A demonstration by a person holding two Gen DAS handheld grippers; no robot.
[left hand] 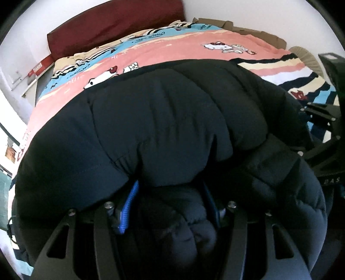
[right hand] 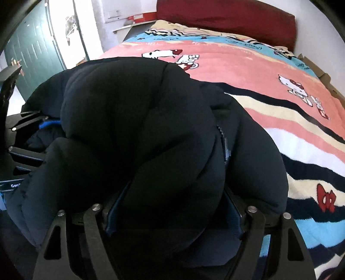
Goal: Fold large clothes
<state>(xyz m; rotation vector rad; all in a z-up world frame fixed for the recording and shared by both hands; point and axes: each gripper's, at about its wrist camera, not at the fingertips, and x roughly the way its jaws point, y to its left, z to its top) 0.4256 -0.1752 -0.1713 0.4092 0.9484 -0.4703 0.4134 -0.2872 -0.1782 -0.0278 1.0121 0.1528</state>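
A dark navy puffer jacket (left hand: 163, 120) lies bunched on the bed and fills most of both views. My left gripper (left hand: 170, 193) is shut on a thick roll of its padding, which bulges between the blue pads (left hand: 127, 204). My right gripper (right hand: 174, 193) is likewise shut on a fat fold of the jacket (right hand: 138, 112), and the fabric hides its fingertips. Each gripper shows in the other's view: the right one (left hand: 323, 133) at the right edge, the left one (right hand: 19, 133) at the left edge, close beside the jacket.
The jacket rests on a pink, blue and striped cartoon-cat blanket (right hand: 269, 90) that covers the bed. A dark red headboard cushion (right hand: 226, 19) stands at the far end. Flattened cardboard (left hand: 248, 28) lies along the wall side. A green door (right hand: 34, 53) stands off the bed's other side.
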